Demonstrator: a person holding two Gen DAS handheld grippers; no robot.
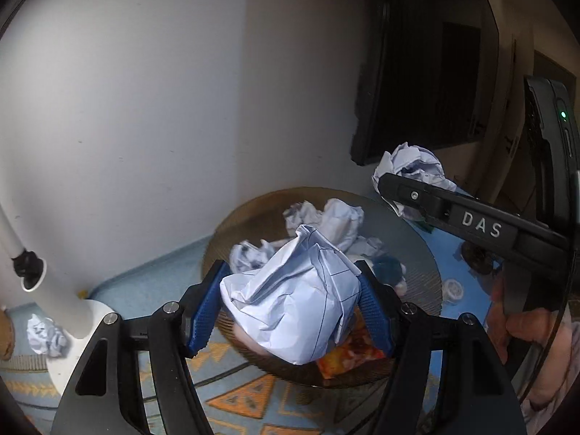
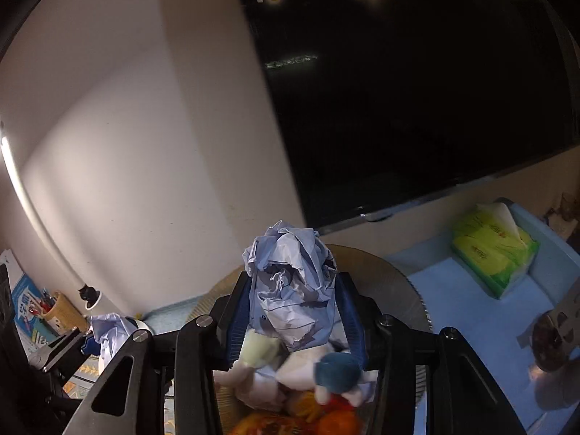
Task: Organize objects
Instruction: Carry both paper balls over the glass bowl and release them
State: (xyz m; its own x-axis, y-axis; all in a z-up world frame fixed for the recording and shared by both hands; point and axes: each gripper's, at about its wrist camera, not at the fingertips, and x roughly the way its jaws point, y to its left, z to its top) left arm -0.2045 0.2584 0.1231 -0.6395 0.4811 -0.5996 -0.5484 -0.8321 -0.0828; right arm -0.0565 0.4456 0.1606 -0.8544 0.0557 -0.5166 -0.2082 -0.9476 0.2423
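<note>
Left gripper [image 1: 290,308]: fingers clamped on a large crumpled paper ball [image 1: 290,301], held above the round brown bin [image 1: 417,272]. Right gripper [image 2: 293,311]: fingers closed around a second crumpled paper wad [image 2: 290,282], also over the bin, above its opening. Bin contents: several more paper balls [image 1: 326,221], an orange wrapper [image 1: 348,357] and a teal item. One loose paper ball [image 1: 47,335] lies on the patterned rug beside a white stand base [image 1: 87,326]. A yellow-green tissue pack [image 2: 493,250] rests on a pale blue surface, well apart.
</note>
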